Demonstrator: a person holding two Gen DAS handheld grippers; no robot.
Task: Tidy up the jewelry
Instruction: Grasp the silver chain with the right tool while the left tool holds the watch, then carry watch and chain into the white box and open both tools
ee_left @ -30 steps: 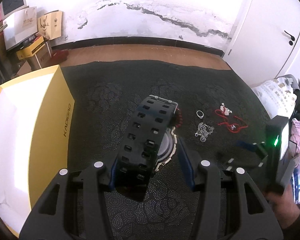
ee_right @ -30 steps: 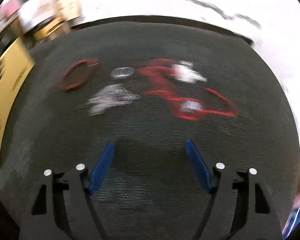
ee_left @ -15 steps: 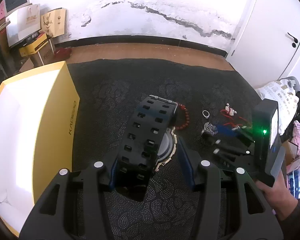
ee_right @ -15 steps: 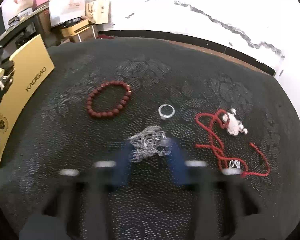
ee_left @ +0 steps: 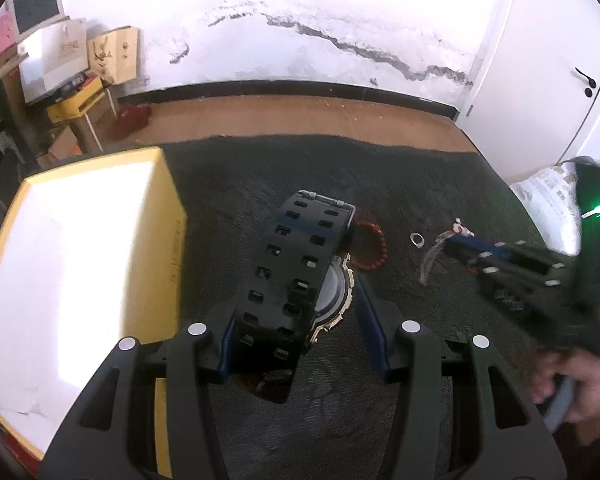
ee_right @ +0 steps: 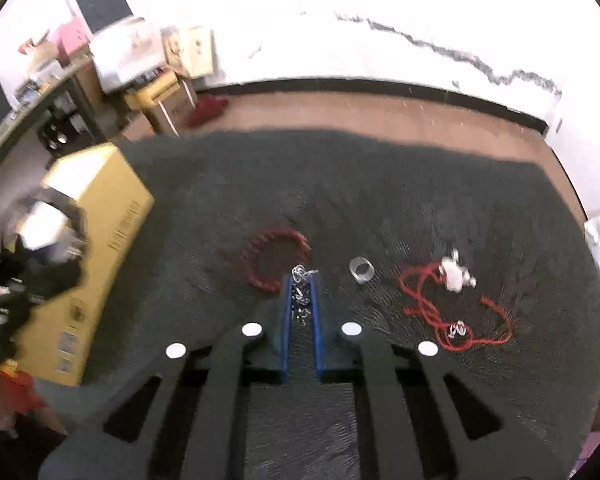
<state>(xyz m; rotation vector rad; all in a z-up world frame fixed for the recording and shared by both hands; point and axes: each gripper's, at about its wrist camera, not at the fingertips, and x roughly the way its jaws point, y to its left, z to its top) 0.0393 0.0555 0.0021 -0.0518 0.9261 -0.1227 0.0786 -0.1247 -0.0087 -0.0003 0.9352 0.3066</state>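
Observation:
My left gripper [ee_left: 296, 316] is shut on a black watch [ee_left: 296, 280], held above the dark cloth next to the open yellow box [ee_left: 80, 264]. My right gripper [ee_right: 301, 286] is shut on a silver chain [ee_right: 300, 280] and holds it off the cloth; in the left wrist view the chain [ee_left: 428, 260] hangs from its tips. On the cloth lie a red bead bracelet [ee_right: 276, 258], a silver ring [ee_right: 362, 270] and a red cord necklace with a white pendant [ee_right: 452, 300].
The dark patterned cloth [ee_left: 380, 176] covers the table. The yellow box [ee_right: 96, 240] stands at its left edge. Cardboard boxes and a shelf [ee_left: 80, 64] stand by the far wall. A white door [ee_left: 560, 60] is at the right.
My right gripper has closed on the silver chain and lifted it off the cloth. My left gripper still holds the watch and has shifted slightly toward the box.

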